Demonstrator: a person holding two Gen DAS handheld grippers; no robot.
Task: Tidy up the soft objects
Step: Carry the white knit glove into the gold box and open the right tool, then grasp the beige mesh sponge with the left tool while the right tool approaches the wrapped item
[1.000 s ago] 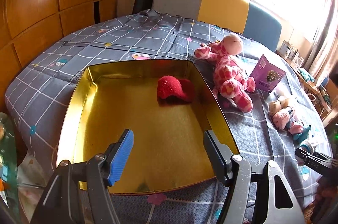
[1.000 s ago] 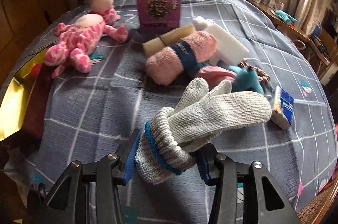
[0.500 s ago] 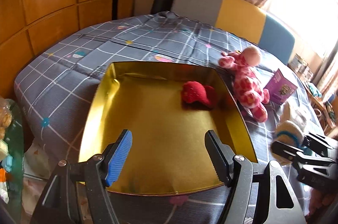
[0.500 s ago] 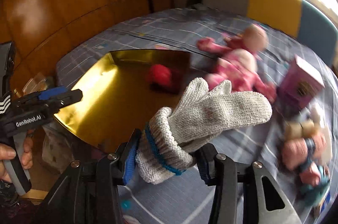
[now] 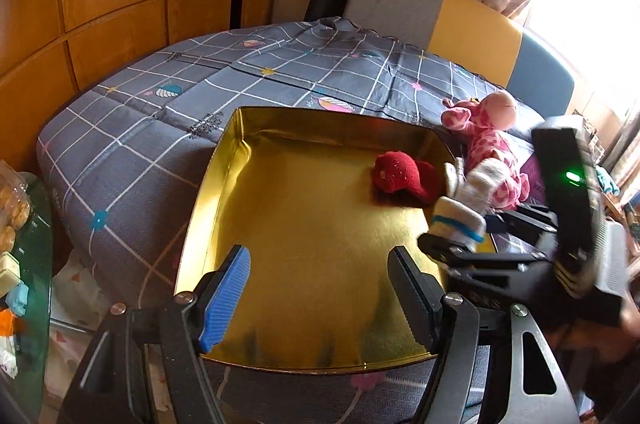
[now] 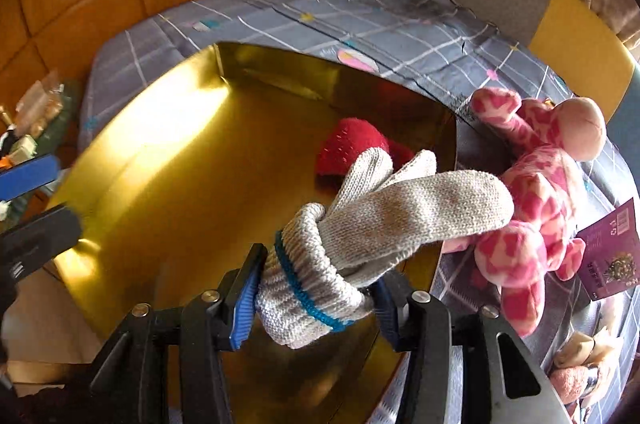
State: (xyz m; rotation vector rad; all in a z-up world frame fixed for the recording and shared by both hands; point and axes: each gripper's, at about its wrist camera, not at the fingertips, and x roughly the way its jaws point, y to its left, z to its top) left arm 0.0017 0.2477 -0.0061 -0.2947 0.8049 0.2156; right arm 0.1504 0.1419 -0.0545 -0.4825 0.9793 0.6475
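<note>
Right wrist view: our right gripper (image 6: 316,298), jaws easing apart, clamps glove (image 6: 384,228) cuff over gold tray (image 6: 160,160) for drop; left gripper (image 5: 320,298) apart, empty.

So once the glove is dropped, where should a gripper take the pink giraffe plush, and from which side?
Probably across the pink giraffe plush at its torso, coming from above. It lies flat on the bedspread just outside the gold tray, limbs splayed; the trunk looks the thickest part, with open cloth on both flanks for the fingers.

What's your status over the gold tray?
Right gripper jaws opening, grey glove between them above gold tray. Left gripper open, empty. Red plush already inside.
</note>
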